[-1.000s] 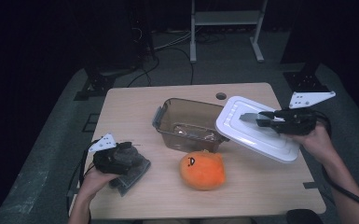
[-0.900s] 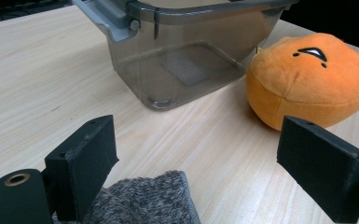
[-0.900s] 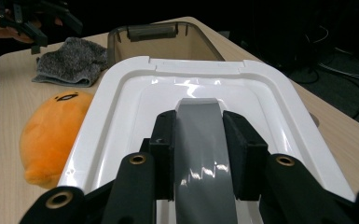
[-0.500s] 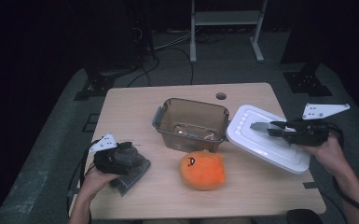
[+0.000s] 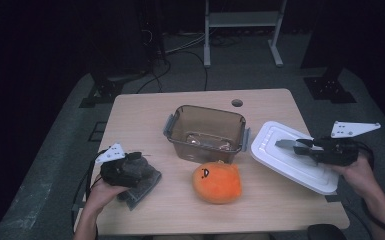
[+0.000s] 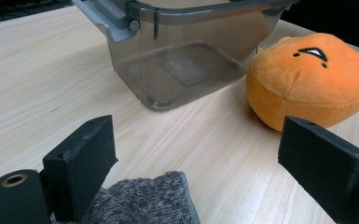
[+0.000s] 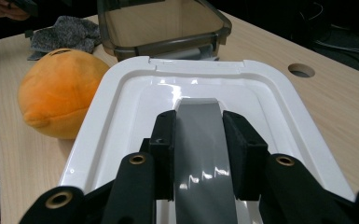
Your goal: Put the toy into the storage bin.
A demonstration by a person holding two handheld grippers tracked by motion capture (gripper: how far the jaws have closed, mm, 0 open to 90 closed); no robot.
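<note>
On the pale wooden tabletop [image 5: 145,120] a smoky transparent plastic box [image 5: 206,131] with grey latches stood open at centre. Right of it, the white rectangular plastic lid [image 5: 290,156] lay tilted at the right edge, the right gripper [image 5: 300,147] clamped on its grey central handle [image 7: 206,140]. An orange round plush toy [image 5: 217,181] sat just before the box. Left gripper [image 6: 200,177], jaws wide apart and empty, rested over a grey fuzzy cloth [image 6: 144,200].
</note>
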